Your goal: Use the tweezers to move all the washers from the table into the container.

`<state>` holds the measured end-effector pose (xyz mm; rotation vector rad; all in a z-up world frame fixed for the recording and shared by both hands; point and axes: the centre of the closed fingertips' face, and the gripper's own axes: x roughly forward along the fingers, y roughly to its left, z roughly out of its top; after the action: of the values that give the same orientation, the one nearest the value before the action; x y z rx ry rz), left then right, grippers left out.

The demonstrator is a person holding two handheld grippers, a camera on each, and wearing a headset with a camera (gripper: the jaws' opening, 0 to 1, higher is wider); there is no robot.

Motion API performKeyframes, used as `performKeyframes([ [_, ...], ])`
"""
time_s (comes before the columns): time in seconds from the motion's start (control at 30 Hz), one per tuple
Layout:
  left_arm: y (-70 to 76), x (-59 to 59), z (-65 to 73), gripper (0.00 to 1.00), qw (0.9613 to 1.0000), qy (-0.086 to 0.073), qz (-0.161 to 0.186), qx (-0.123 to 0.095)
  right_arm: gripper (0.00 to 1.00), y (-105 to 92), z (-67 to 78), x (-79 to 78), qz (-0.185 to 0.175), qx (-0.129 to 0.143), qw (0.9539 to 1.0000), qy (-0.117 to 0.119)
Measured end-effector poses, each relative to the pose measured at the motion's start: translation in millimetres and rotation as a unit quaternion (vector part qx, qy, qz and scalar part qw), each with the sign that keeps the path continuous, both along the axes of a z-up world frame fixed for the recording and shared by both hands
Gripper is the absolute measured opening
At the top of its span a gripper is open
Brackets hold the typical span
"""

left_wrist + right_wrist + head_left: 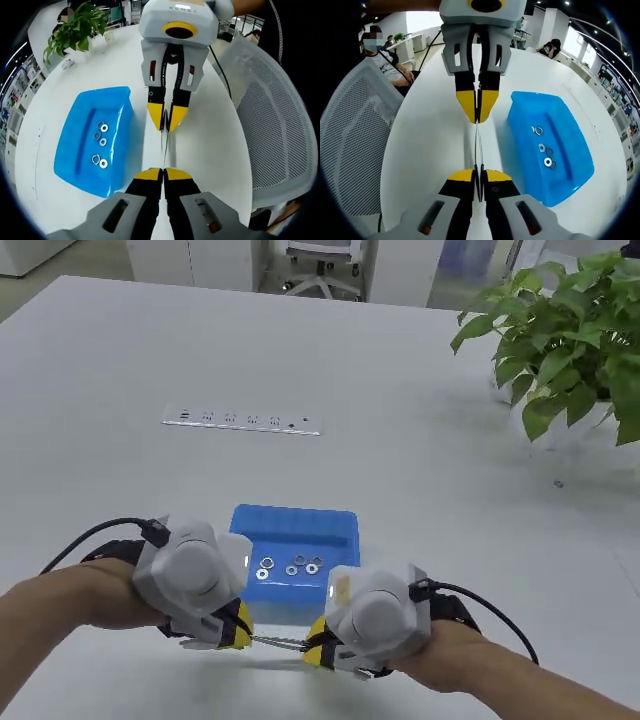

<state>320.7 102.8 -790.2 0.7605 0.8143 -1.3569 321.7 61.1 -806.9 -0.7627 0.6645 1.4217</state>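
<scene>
Left gripper view: the left gripper rises from the bottom edge with its yellow-tipped jaws pressed together on one end of the tweezers, a thin metal pair that runs straight ahead, just above the white table. At the far end of the tweezers the right gripper faces the left one, its jaws likewise closed on the tool, so that the tweezers span the short gap between the two sets of tips. In the head view the two grippers sit side by side near the table's front edge, each held in a hand with a black cable trailing from it. Just beyond them, and beside the tweezers, stands the blue container, a shallow rectangular tray. Several washers lie in a loose cluster on its floor. Farther back on the table lies a white power strip, and a potted plant stands to the right. A mesh chair stands off the table's edge.
</scene>
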Motion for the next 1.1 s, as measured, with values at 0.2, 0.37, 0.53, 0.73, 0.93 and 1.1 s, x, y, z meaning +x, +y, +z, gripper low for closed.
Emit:
performKeyframes([
  [0.2,2.2,-1.1,-10.2,0.05,0.9999,0.008,-0.001,0.007,0.09,2.2,-5.9,-1.7,-0.001,0.0,1.0,0.008],
  [0.37,2.5,-3.6,-16.6,0.05,0.9998,0.015,0.001,0.01,0.1,1.8,-8.8,-2.9,-0.001,-0.002,1.0,0.009],
  [0.53,2.7,-3.7,-18.7,0.05,0.9998,0.015,0.008,0.009,0.11,1.3,-9.5,-1.7,-0.003,0.001,0.9999,0.01],
  [0.73,5.0,-6.9,-22.4,0.05,0.9997,0.017,0.006,0.016,0.12,3.7,-9.6,-2.5,-0.001,0.0,0.9999,0.012],
  [0.93,5.7,-7.1,-24.0,0.05,0.9996,0.017,0.008,0.018,0.13,3.6,-9.7,-2.7,-0.003,0.0,0.9998,0.017],
  [1.1,6.6,-6.8,-23.8,0.05,0.9997,0.015,0.008,0.02,0.15,3.6,-9.5,-4.3,0.0,-0.003,0.9999,0.015],
])
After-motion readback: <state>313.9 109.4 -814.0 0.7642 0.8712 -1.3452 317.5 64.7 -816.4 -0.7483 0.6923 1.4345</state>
